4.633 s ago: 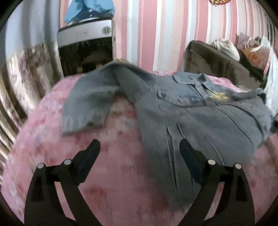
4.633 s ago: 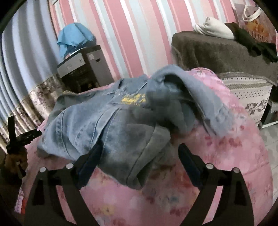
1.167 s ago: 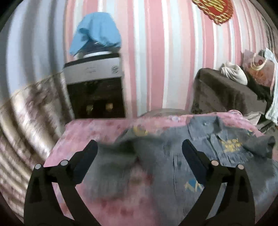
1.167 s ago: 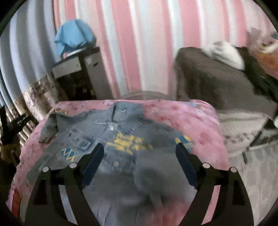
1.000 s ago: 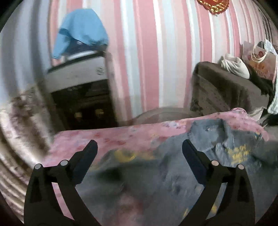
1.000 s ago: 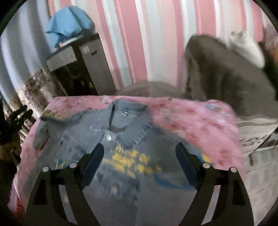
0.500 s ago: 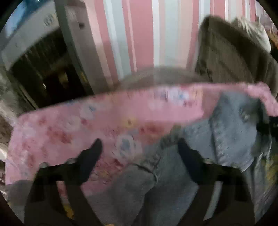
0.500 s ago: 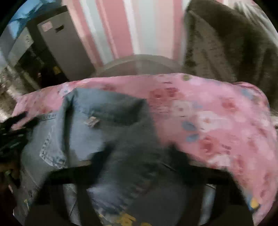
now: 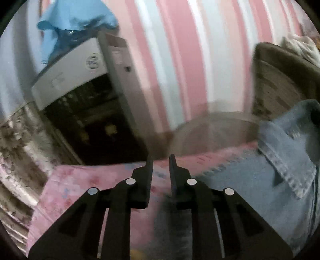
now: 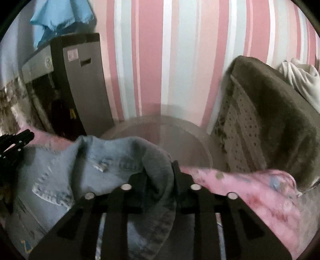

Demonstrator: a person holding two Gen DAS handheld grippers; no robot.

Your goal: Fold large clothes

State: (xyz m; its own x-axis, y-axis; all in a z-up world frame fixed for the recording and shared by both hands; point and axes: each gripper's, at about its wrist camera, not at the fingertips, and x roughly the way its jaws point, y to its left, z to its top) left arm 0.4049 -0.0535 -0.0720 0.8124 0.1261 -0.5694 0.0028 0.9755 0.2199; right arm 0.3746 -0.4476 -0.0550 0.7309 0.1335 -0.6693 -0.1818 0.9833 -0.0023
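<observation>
Right gripper (image 10: pixel 160 170): jaws drawn close together, clamped on a thick fold of the denim jacket (image 10: pixel 84 172). The dark grey-blue fold bulges up between the black fingers (image 10: pixel 181 180) and hangs down between the linkage arms. The rest of the jacket spreads to the left in this view, lighter blue, with a stitched seam and a frayed patch showing.

Left gripper (image 9: pixel 161 162): jaws nearly closed, only a narrow gap at the tips. Blurred denim lies low between the finger bases (image 9: pixel 140 180); whether cloth is actually pinched there, cannot tell. In the left wrist view the jacket (image 9: pixel 280 166) lies to the right of the fingers, collar edge with visible stitching raised toward the right rim.

The jacket rests on a pink floral bedspread (image 9: pixel 84 184), which shows bare to the left of the left gripper and to the right of the right gripper (image 10: pixel 260 192). In the right wrist view the left gripper (image 10: pixel 14 142) appears at the far left edge, at the jacket's other side.

Beyond the bed edge: a round pale basin-like shape (image 10: pixel 170 138), blurred. Further left, a grey appliance (image 9: pixel 80 66) with dark open front, a light blue cloth (image 9: pixel 76 18) draped on top. Right, a brown covered sofa (image 10: pixel 270 112) with a white garment (image 10: pixel 304 80) on it. Behind all, a wall (image 10: pixel 160 50) with pink, white and pale blue vertical stripes.
</observation>
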